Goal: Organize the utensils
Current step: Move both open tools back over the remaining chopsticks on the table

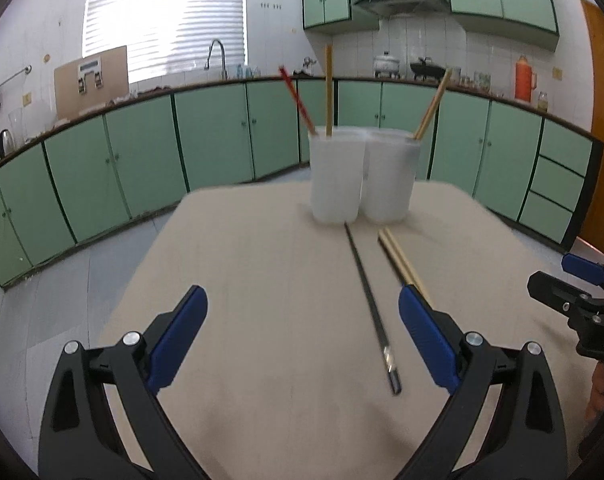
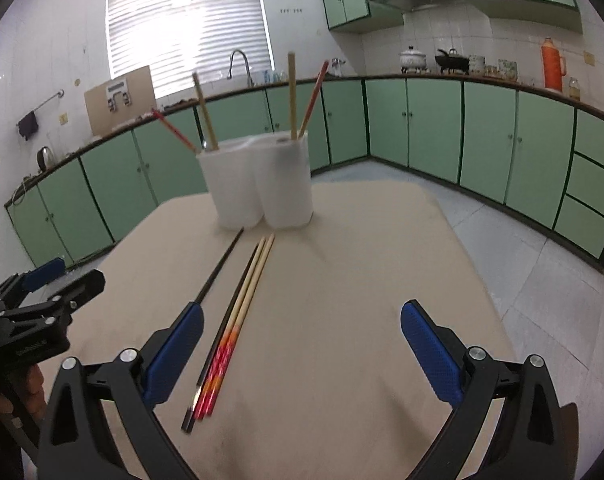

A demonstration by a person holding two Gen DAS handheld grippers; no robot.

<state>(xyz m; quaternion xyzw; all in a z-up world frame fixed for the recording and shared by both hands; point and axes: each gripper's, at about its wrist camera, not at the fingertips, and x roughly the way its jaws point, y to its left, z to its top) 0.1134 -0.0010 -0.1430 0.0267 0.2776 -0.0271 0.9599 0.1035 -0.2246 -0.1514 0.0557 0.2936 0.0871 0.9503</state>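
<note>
A white two-compartment holder (image 1: 362, 176) (image 2: 262, 180) stands at the far middle of the beige table (image 1: 242, 280) (image 2: 362, 280). Upright in it are a red chopstick (image 1: 298, 100) and several wooden ones (image 1: 329, 92). On the table in front lie a black chopstick (image 1: 372, 308) (image 2: 218, 276) and a bamboo pair with red-patterned ends (image 1: 402, 264) (image 2: 242, 312). My left gripper (image 1: 304, 340) hangs open above the table, and the black chopstick lies between its fingers, nearer the right one. My right gripper (image 2: 302, 352) is open too, with the bamboo pair beside its left finger (image 2: 174, 352).
Each gripper shows at the other view's edge: the right gripper (image 1: 562, 280) and the left gripper (image 2: 68, 276). Green kitchen cabinets (image 1: 214, 136) and a counter ring the room. Grey floor (image 2: 542, 264) lies beyond the table's edges.
</note>
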